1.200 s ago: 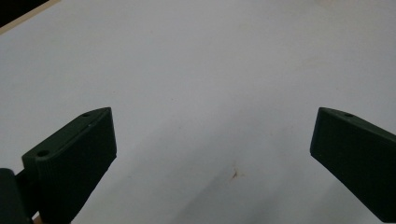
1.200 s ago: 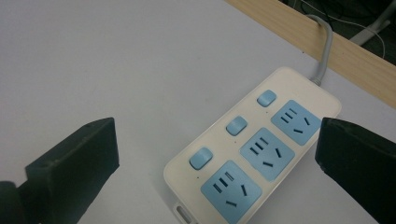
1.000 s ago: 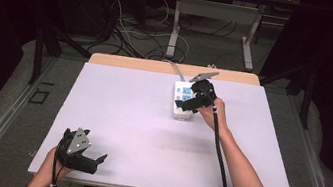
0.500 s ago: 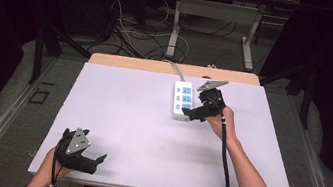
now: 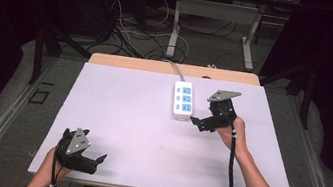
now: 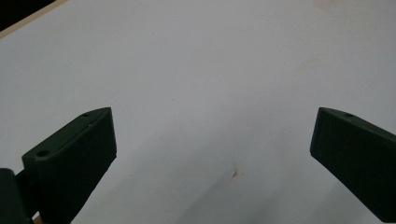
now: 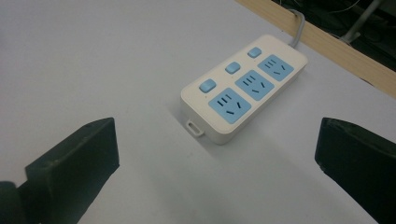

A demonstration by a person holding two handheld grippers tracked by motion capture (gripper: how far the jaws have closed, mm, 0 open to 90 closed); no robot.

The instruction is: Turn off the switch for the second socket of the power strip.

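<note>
A white power strip (image 5: pixel 182 100) with three blue sockets and three blue buttons lies near the table's far edge; its grey cable runs off the back. In the right gripper view the power strip (image 7: pixel 245 87) lies ahead between the jaws, not touched. My right gripper (image 5: pixel 198 123) hovers just right of the strip, open and holding nothing, as the right gripper (image 7: pixel 215 154) view confirms. My left gripper (image 5: pixel 96 159) rests near the front left corner, open over bare table, and the left gripper (image 6: pixel 212 140) view has nothing between the jaws.
The white tabletop (image 5: pixel 126 112) has a wooden strip (image 5: pixel 158 66) along its far edge. Beyond it stand a table frame and loose cables (image 5: pixel 129 27) on the floor. A black cable trails from the right gripper along the forearm.
My right gripper has drawn back from over the power strip toward the near right, leaving the strip fully uncovered. The left gripper has stayed put.
</note>
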